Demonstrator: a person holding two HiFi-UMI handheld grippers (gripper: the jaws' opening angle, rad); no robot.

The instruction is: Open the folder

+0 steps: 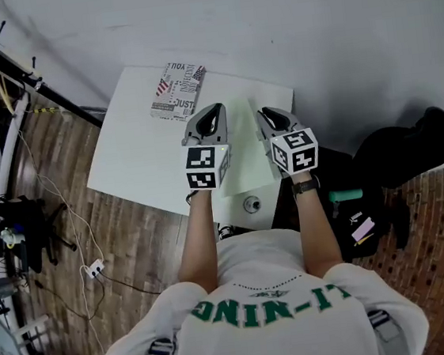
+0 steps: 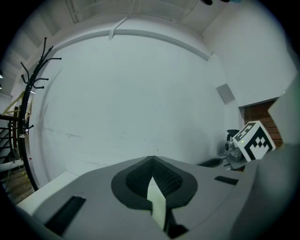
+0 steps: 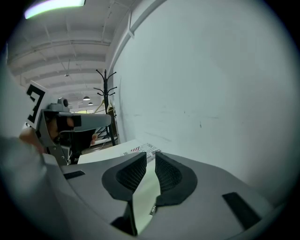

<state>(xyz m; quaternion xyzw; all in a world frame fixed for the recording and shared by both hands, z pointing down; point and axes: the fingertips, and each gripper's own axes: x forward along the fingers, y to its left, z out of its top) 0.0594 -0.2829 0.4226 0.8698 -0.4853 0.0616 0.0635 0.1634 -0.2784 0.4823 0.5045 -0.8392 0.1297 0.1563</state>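
A pale green folder [image 1: 244, 148] lies flat on the white table [image 1: 134, 143], and both grippers hang side by side over it. My left gripper [image 1: 215, 110] is above the folder's left edge. In the left gripper view its tips [image 2: 152, 158] meet, with only a pale sliver showing lower down between the pads. My right gripper [image 1: 266, 114] is over the folder's right part. In the right gripper view its jaws [image 3: 150, 158] stand a narrow gap apart, with the pale folder surface [image 3: 146, 197] visible below through the gap. Neither gripper holds anything.
A printed booklet [image 1: 176, 90] lies at the table's far left, also seen as the booklet [image 3: 143, 149] ahead of the right jaws. A white wall runs behind the table. A black coat rack [image 1: 2, 66] stands left, a black bag [image 1: 410, 151] right, cables [image 1: 89, 267] on the wooden floor.
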